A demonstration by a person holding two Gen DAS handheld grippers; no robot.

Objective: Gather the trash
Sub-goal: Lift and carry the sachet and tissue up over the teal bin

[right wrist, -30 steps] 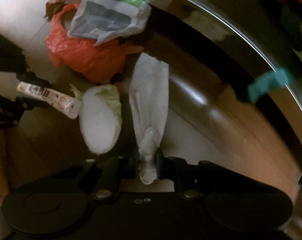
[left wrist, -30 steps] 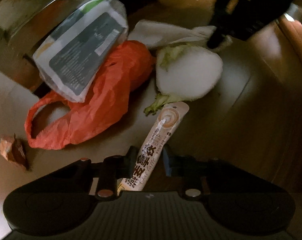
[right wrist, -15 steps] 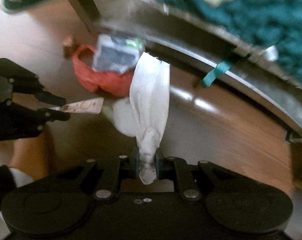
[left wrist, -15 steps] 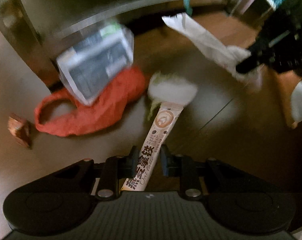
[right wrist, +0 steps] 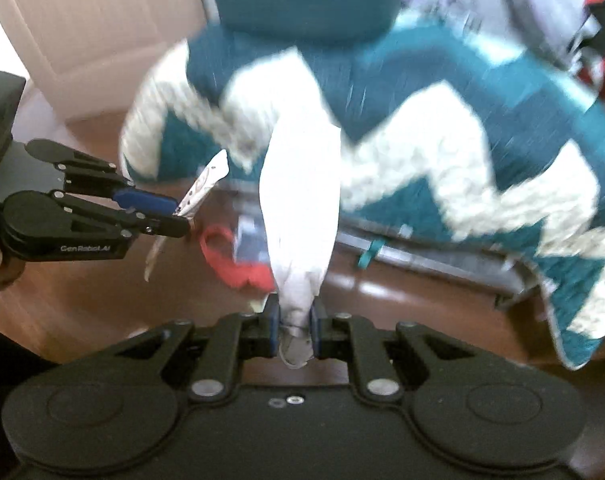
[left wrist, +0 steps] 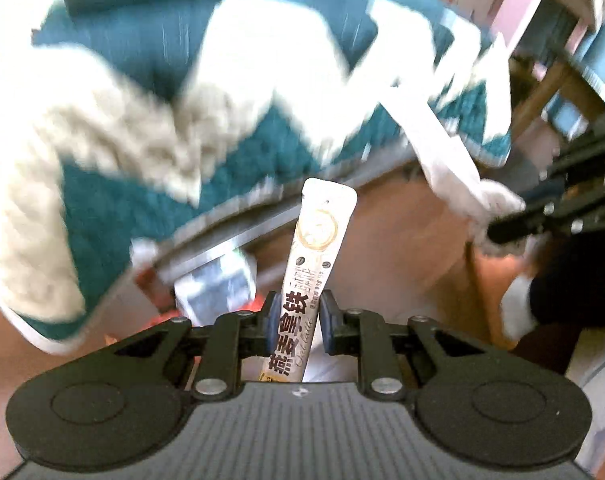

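My left gripper [left wrist: 296, 326] is shut on a long oat latte sachet [left wrist: 316, 248], held upright above the floor; it also shows in the right wrist view [right wrist: 204, 184]. My right gripper [right wrist: 294, 330] is shut on a crumpled white tissue [right wrist: 300, 208], lifted high; the tissue also shows in the left wrist view [left wrist: 462, 176]. Below on the wooden floor lie a red plastic bag [right wrist: 238, 266] and a grey-and-white package [left wrist: 214, 288].
A teal and cream knitted blanket [right wrist: 442, 152] hangs over a sofa edge right ahead. A white door [right wrist: 86, 32] stands at the back left. Wooden floor [right wrist: 402, 300] stretches below. Furniture legs [left wrist: 542, 92] show at the right.
Both grippers have risen well above the floor with their items. The trash pile has dropped low in view and the blanket now fills the frames.
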